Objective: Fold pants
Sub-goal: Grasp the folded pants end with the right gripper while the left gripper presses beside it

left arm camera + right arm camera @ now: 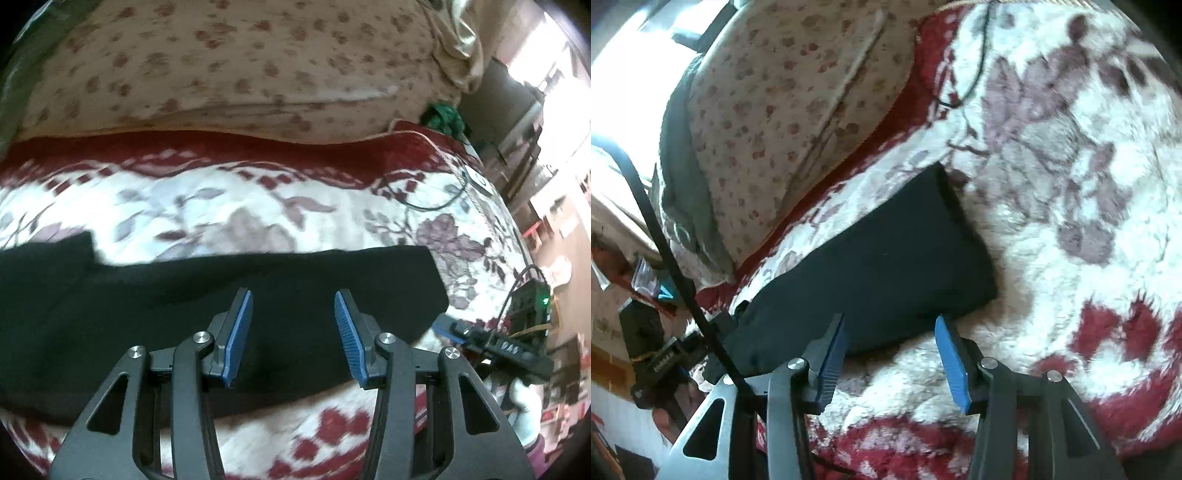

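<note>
The black pants lie flat as a long band on the red and white floral blanket. My left gripper is open and empty, hovering over the pants' middle. In the right wrist view the pants run from the lower left to an end at the upper right. My right gripper is open and empty at the near edge of the pants, close to that end. The right gripper also shows in the left wrist view, beside the pants' right end. The left gripper shows dimly in the right wrist view.
A beige flowered pillow lies at the back of the bed. A thin black cable loops on the blanket at the right. A green object sits by the pillow's corner. Room furniture stands beyond the bed's right edge.
</note>
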`<state>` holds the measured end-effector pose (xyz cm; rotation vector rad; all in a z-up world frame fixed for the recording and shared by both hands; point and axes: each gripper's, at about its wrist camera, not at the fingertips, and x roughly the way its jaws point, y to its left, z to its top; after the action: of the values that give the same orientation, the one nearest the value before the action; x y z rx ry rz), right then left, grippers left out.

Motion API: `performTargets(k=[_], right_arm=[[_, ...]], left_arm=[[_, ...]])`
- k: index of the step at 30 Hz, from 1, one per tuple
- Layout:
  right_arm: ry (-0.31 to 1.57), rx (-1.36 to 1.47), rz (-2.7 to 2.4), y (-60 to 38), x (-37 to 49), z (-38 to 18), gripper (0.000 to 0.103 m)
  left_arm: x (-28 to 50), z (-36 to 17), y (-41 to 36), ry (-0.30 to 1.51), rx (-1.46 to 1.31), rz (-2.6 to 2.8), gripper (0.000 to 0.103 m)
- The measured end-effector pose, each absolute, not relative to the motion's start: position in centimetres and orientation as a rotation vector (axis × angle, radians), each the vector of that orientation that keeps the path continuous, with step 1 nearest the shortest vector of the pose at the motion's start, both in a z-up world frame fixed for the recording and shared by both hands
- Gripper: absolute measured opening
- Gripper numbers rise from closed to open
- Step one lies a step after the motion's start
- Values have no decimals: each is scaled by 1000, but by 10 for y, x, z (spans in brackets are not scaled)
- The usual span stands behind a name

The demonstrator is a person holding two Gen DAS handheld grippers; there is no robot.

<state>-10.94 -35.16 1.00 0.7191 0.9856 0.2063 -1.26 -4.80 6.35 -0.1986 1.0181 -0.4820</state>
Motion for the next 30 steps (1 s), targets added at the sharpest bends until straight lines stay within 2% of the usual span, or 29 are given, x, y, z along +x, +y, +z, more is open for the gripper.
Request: performTargets(k=[19,30], right_arm=[[925,806,238,-368,-81,-6,50],[913,807,266,-366,-82,-6,58]], left_arm=[[46,43,-158,1060,61,-654,46],[62,31,-181,1084,102,-664,46]])
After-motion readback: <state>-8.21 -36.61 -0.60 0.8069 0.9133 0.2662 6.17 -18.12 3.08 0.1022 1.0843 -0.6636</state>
